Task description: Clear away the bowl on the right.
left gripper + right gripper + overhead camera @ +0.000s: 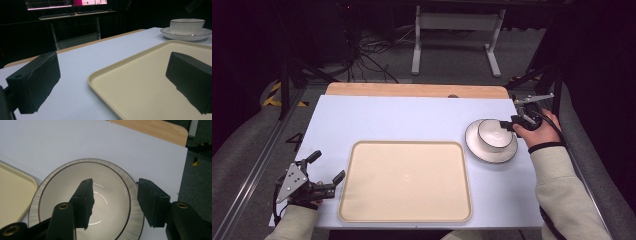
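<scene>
Left tongs point(328, 172): held low at the near left corner of the desk point(412, 120), jaws wide apart, nothing between them, touching nothing; in the left gripper view they frame the near left corner of the tray. Tray point(407, 181): cream, shallow-rimmed, bare, lying flat at the near middle of the desk. Plate point(507, 150): white with a dark line at the rim, on the desk just right of the tray's far right corner. Bowl point(493, 134): white, thin dark-lined rim, standing upright in the middle of the plate; glazed ceramic by its look, so likely stiff, fairly heavy, slippery and liable to chip. Best hold is judged to be across the rim wall, one jaw inside and one outside, squeezed firmly. Right tongs point(113, 200): at the bowl's right side, jaws about half apart and straddling its rim, one inside, the other outside; pads point(86, 197) not yet pressing the wall.
</scene>
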A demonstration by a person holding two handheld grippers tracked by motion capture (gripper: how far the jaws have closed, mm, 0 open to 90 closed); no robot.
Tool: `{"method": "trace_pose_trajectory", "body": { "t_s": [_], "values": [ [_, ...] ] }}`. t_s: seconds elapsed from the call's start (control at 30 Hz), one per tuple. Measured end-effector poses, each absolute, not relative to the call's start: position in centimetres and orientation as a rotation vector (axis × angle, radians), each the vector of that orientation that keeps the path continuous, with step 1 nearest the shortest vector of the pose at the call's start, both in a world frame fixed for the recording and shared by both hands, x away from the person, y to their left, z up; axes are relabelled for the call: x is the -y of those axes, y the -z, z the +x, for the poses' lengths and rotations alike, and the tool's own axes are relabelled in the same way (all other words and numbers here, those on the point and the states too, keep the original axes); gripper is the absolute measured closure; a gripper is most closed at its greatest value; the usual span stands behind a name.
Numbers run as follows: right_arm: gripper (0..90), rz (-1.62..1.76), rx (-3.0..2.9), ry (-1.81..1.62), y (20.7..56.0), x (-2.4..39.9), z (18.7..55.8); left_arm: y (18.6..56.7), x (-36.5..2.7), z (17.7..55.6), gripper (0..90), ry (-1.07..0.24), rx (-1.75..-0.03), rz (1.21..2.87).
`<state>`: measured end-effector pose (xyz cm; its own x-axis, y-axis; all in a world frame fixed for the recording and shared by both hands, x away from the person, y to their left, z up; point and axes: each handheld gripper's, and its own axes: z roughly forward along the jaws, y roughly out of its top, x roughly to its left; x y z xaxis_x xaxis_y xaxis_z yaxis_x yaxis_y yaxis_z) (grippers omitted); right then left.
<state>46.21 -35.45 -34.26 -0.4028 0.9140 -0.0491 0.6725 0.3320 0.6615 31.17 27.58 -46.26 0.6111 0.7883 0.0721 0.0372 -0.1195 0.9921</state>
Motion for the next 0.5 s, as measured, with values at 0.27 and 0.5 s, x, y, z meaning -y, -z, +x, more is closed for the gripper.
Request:
{"method": "trace_pose_trajectory", "body": {
  "t_s": [0.27, 0.5],
  "values": [
    [53.2, 1.493, -2.225, -0.666, 34.9, 35.6, 47.7, 46.3, -27.6, 31.2, 0.1, -0.741, -0.707, 1.576],
    [57.5, 1.566, -2.25, -0.604, 35.7, 35.9, 48.4, 46.3, -27.6, 31.2, 0.1, -0.74, -0.705, 1.576]
  ]
}}
